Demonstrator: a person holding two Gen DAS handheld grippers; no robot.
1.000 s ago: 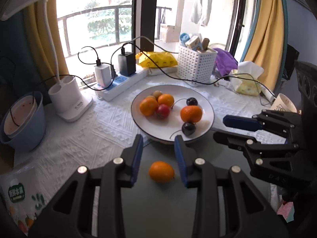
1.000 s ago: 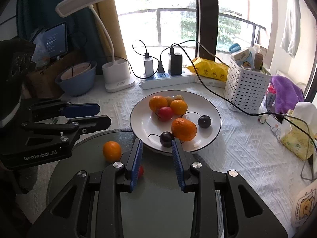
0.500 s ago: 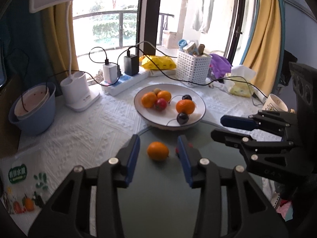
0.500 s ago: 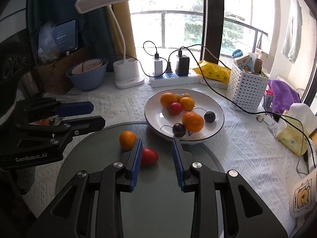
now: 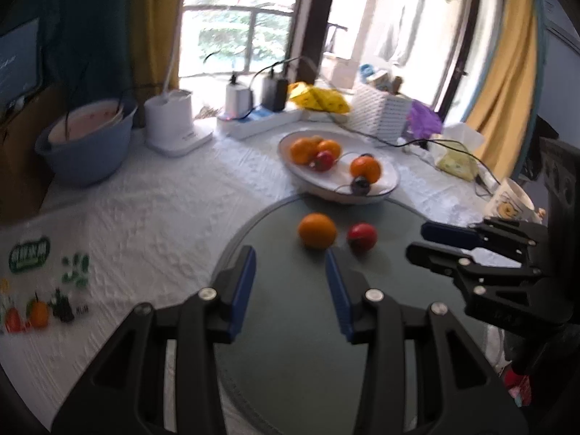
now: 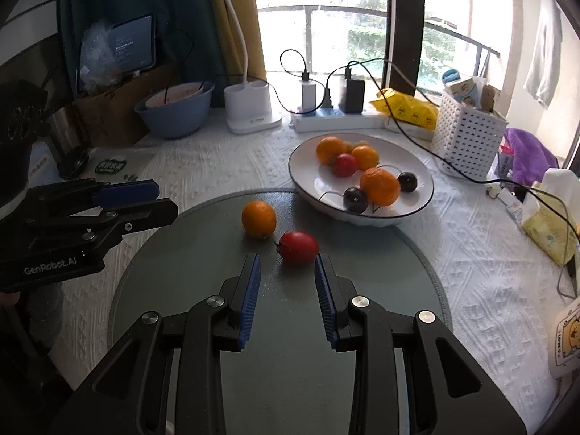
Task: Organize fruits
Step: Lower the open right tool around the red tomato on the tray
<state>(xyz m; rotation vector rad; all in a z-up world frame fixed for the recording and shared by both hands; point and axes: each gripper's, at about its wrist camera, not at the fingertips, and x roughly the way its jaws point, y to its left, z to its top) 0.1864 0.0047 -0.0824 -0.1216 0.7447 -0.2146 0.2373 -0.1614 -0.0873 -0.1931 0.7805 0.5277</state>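
A loose orange (image 5: 317,230) (image 6: 259,218) and a red tomato (image 5: 361,237) (image 6: 299,247) lie side by side on a round grey-green mat (image 5: 290,344) (image 6: 181,239). Behind them a white plate (image 5: 384,193) (image 6: 417,210) holds oranges, a red tomato and two dark plums. My left gripper (image 5: 289,253) (image 6: 166,197) hovers just short of the orange, jaws apart and empty. My right gripper (image 6: 287,259) (image 5: 417,239) sits just behind the tomato, jaws a narrow gap apart with nothing between them.
A white cloth covers the table. At the back stand a blue bowl (image 6: 175,110), a white lamp base (image 6: 250,108), a power strip with chargers (image 6: 337,117), a yellow packet (image 6: 407,110) and a white basket (image 6: 467,137). A tissue pack (image 6: 547,228) and cables lie right.
Both grippers have drawn back from the plate, so the orange and tomato now lie ahead of the fingertips. The left jaws have spread slightly wider. The fruit has not moved.
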